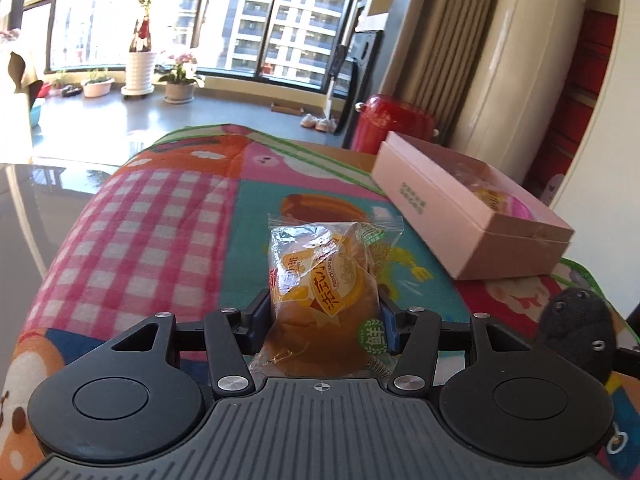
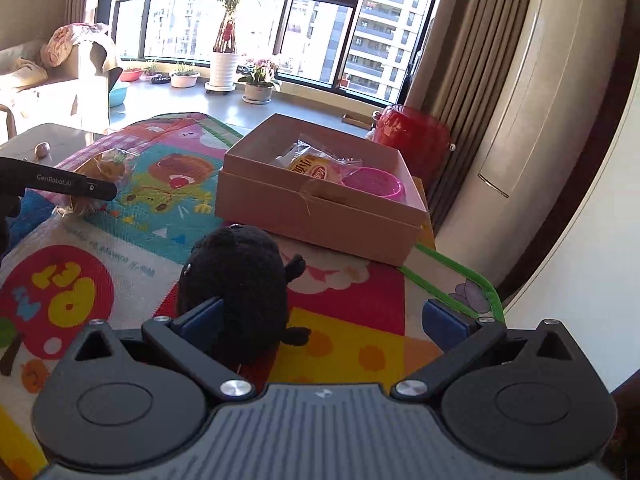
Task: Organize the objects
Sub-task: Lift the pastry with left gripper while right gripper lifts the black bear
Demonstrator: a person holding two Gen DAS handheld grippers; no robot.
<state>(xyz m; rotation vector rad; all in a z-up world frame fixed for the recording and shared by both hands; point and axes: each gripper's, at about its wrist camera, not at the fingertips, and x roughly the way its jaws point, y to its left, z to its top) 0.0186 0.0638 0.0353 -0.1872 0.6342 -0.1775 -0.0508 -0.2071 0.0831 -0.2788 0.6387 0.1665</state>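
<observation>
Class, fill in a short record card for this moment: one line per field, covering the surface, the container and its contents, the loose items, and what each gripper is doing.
surface: colourful cartoon mat
container: open pink box, lid off, on the mat
box contents: wrapped snack and pink cup
left gripper: shut on packaged bread
right gripper: open, black plush toy beside its left finger, not gripped
background: red container behind the box

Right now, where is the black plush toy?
The black plush toy sits on the play mat between the right hand-held gripper's open fingers, before the pink box.
</observation>
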